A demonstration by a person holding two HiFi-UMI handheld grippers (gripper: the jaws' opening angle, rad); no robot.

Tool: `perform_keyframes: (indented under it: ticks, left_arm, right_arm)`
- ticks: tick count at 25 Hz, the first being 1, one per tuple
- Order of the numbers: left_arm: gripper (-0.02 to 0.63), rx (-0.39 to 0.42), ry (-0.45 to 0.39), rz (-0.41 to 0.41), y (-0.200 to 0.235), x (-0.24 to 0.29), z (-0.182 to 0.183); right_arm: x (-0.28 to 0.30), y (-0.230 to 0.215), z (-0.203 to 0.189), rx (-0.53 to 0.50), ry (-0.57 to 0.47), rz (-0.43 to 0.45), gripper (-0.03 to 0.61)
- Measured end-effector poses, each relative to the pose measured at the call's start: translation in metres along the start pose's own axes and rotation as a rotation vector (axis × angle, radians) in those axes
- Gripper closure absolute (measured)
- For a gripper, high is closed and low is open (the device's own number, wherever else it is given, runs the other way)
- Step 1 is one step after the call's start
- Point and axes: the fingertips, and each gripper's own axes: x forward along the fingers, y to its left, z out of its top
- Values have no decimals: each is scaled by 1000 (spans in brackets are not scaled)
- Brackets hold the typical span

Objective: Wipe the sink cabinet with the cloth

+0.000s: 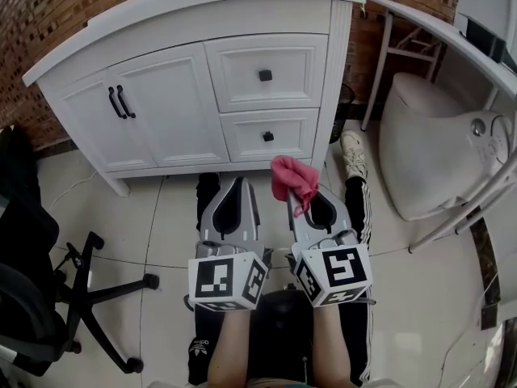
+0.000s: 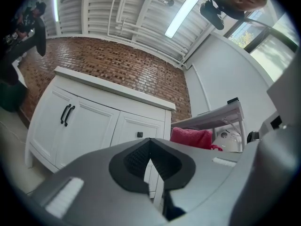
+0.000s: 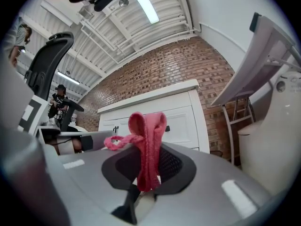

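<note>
The right gripper (image 1: pixel 307 204) has its jaws shut tight on the cloth (image 1: pixel 291 180). The cloth is pink. In the right gripper view, the right gripper (image 3: pixel 146 175) pinches a folded strip of the cloth (image 3: pixel 148 140) between its dark pads. The strip stands up in a loop above the jaws, and a thin bit curls off to the left. A short end hangs down below the pinch.

The left gripper (image 1: pixel 237 183) holds nothing. In the left gripper view, its (image 2: pixel 150 142) two jaws lean together and the tips meet in a point, with no gap at the top. Nothing is between them. The cloth (image 2: pixel 190 138) shows off to the right of it, up in the air.

Both grippers sit side by side, low down, and point at the cabinet (image 1: pixel 161 111). The cabinet is white. It has two doors with black handles (image 1: pixel 121 102) on the left and two drawers (image 1: pixel 266 73) on the right. The cloth is in front of the lower drawer (image 1: pixel 268 134), near the cabinet's right side. It is close to the cabinet but not touching it.

A brick wall (image 1: pixel 48 6) is behind the cabinet. A black chair (image 1: pixel 48 297) stands on the left. The person's shoe (image 1: pixel 351 152) rests on the floor by the cabinet's right corner.
</note>
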Motion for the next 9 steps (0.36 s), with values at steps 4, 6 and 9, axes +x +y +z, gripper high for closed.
perform_keyframes:
  ticks: [4,6,9]
  left_arm:
    - [601,-1,1,-1,-1,0,1]
    - [601,12,7,-6,-3,1,1]
    - [600,42,18,-12,-8,2,1]
  right_arm:
    - [0,-1,-1,-2,2,-3,520]
    - [1,-1,0,-4,1,-4,520]
    - [1,-1,0,-6,-1,-2,520]
